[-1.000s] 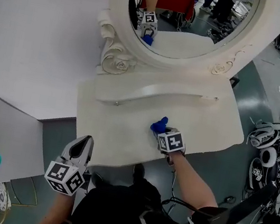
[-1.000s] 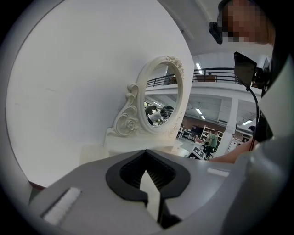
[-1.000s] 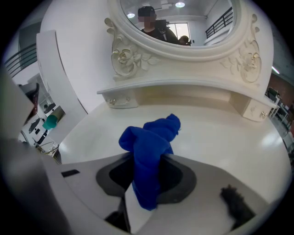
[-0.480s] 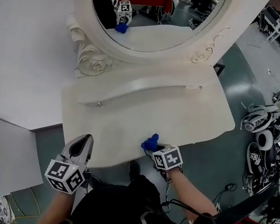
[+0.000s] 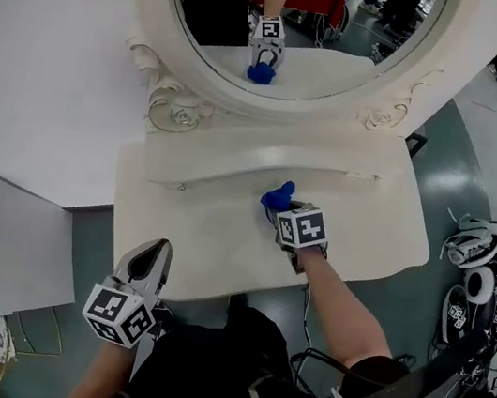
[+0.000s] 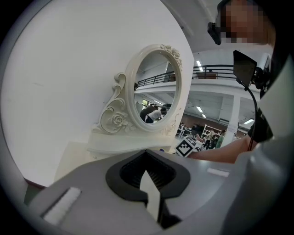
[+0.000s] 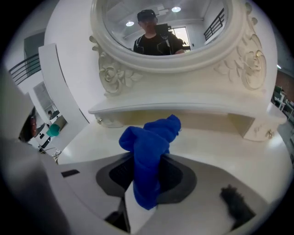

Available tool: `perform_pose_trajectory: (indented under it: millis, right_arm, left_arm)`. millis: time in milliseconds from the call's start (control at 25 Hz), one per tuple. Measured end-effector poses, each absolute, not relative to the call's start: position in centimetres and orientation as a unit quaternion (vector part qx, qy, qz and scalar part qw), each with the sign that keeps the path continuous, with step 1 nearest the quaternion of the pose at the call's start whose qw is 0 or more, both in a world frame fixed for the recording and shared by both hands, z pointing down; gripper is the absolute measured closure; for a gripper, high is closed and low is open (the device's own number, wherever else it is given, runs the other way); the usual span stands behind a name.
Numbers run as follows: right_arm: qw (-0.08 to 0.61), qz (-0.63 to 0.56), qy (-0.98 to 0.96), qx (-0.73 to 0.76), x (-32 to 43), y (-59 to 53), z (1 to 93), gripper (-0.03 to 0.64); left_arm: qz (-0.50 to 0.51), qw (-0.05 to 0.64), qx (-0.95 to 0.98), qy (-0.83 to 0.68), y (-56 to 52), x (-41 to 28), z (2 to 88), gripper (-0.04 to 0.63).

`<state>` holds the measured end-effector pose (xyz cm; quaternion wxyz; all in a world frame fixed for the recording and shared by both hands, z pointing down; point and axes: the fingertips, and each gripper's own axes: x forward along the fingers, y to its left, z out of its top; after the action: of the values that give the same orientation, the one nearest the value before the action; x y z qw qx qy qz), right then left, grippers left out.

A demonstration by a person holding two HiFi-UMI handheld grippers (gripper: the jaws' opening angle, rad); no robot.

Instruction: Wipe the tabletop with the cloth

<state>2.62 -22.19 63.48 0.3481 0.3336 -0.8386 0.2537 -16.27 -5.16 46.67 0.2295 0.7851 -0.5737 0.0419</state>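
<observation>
Cloth (image 7: 149, 151): blue, bunched, clamped between the jaws of the right gripper (image 5: 285, 207), loose end sticking out past the tips. It's over the middle of the cream bench (image 5: 214, 235), just in front of the raised shelf (image 5: 274, 164) under the oval mirror (image 5: 299, 21). Can't tell whether it touches the bench surface. Left gripper (image 5: 154, 258) is at the bench's front left corner, well apart from the cloth, jaws closed on each other, nothing between. Mirror reflects right gripper and cloth.
</observation>
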Motion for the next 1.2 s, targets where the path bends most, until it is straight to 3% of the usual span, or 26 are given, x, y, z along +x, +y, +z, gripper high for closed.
perform_pose_trajectory:
  millis: [480, 1000, 1200]
  right_arm:
    - [0.38, 0.224, -0.842, 0.311, 0.8, -27.0, 65.8, 0.486]
    - [0.442, 0.207, -0.826, 0.282, 4.4, -13.5, 66.2, 0.486]
    - [0.429, 0.248, -0.816, 0.298, 5.1, -9.4, 66.0, 0.486]
  left_arm:
    - [0.053, 0.235, 0.744, -0.623, -4.5, -16.6, 46.2, 0.586]
    - [0.038, 0.234, 0.804, -0.545, -5.8, -14.2, 45.9, 0.586]
    - [0.024, 0.243, 0.819, -0.52, -6.1, -13.8, 45.8, 0.586]
